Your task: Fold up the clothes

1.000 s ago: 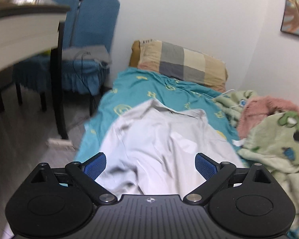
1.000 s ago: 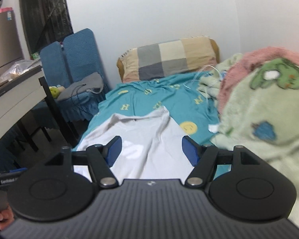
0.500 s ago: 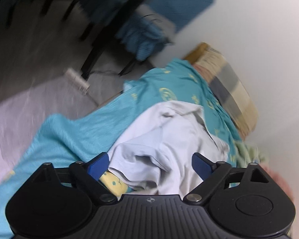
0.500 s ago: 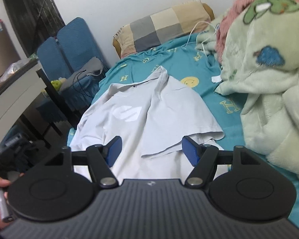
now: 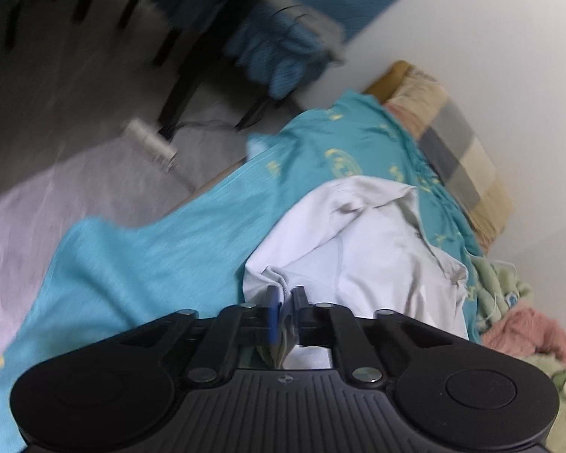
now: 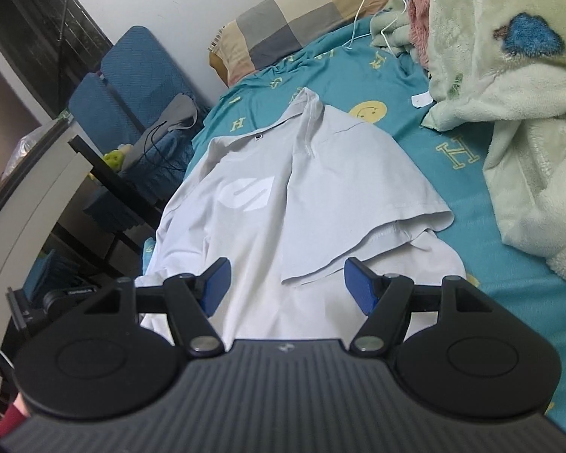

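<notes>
White polo shirt (image 6: 283, 204) — spread on bed, sleeve folded in.

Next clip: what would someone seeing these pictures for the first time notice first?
The white shirt spread across the teal bedsheet, one sleeve folded over its front. The left gripper is shut on the shirt's edge, while the right gripper hangs open above its lower part. A fluffy green blanket is heaped on the bed's right side.

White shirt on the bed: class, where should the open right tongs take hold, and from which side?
Grip the loose sleeve hem of the white shirt, coming from the near edge. It lies folded over the body as a free flap, directly between the right tongs.
</notes>
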Demonstrator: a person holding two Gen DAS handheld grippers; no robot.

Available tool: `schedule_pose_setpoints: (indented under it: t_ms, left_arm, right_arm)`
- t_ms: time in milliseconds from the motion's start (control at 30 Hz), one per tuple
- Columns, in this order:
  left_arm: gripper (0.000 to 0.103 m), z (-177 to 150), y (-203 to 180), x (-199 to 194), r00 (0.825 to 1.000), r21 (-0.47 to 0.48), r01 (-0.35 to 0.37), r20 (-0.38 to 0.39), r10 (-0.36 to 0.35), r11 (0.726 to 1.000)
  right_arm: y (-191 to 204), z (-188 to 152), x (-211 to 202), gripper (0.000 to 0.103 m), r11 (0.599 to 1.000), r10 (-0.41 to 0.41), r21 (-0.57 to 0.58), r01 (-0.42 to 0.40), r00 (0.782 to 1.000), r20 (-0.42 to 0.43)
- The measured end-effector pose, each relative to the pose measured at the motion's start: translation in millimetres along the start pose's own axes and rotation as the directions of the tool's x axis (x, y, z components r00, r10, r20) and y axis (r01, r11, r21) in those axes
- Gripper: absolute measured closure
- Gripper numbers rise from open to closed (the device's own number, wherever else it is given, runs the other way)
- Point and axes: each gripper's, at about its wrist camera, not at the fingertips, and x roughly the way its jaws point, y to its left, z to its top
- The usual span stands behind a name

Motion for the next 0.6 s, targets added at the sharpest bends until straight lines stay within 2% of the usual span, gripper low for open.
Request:
schedule_pose_setpoints:
  t_ms: [67, 133, 167, 200, 267, 333, 367, 467, 600]
  left_arm:
    - [0.096, -4, -24, -8, 0.998, 0.122, 0.041, 0.034, -0.045, 0.992]
    - [0.097, -9, -49, -16, 0.993, 0.247, 0.081, 0.060, -0.098, 0.966]
    - [0.097, -15, -62, -19, 0.990, 0.298, 0.123, 0.036, -0.140, 0.947]
    - [0.097, -23, -74, -20, 0.983, 0.346, 0.171, 0.001, -0.182, 0.923]
    - [0.097, -44, -100, -19, 0.973, 0.463, 0.229, -0.081, -0.217, 0.856]
    - [0.096, -66, -119, -13, 0.972, 0.557, 0.235, -0.142, -0.187, 0.797]
    - [0.096, -76, -123, -7, 0.974, 0.583, 0.224, -0.164, -0.157, 0.781]
    - [0.095, -89, -125, 1, 0.978, 0.599, 0.189, -0.182, -0.097, 0.778]
    - [0.066, -80, -120, -9, 0.991, 0.586, 0.130, -0.107, -0.082, 0.800]
  right_arm:
    - [0, -1, -2, 0.035, 1.000, -0.006, 0.001, 0.006, 1.000, 0.000]
    - [0, -2, -2, 0.035, 1.000, -0.010, -0.001, 0.010, 1.000, -0.005]
    - [0, -2, -1, 0.035, 1.000, -0.013, -0.003, 0.013, 1.000, -0.006]
    - [0, -2, -1, 0.035, 1.000, -0.016, -0.004, 0.016, 1.000, -0.008]
    - [-1, -3, 1, 0.035, 1.000, -0.021, -0.003, 0.021, 1.000, -0.012]
    - [-2, -3, 2, 0.035, 1.000, -0.025, -0.001, 0.025, 1.000, -0.016]
    - [-3, -3, 2, 0.035, 1.000, -0.026, 0.002, 0.026, 1.000, -0.018]
    - [-6, -3, 3, 0.035, 1.000, -0.026, 0.015, 0.027, 0.999, -0.023]
    - [-8, -3, 4, 0.035, 0.999, -0.020, 0.029, 0.021, 0.999, -0.032]
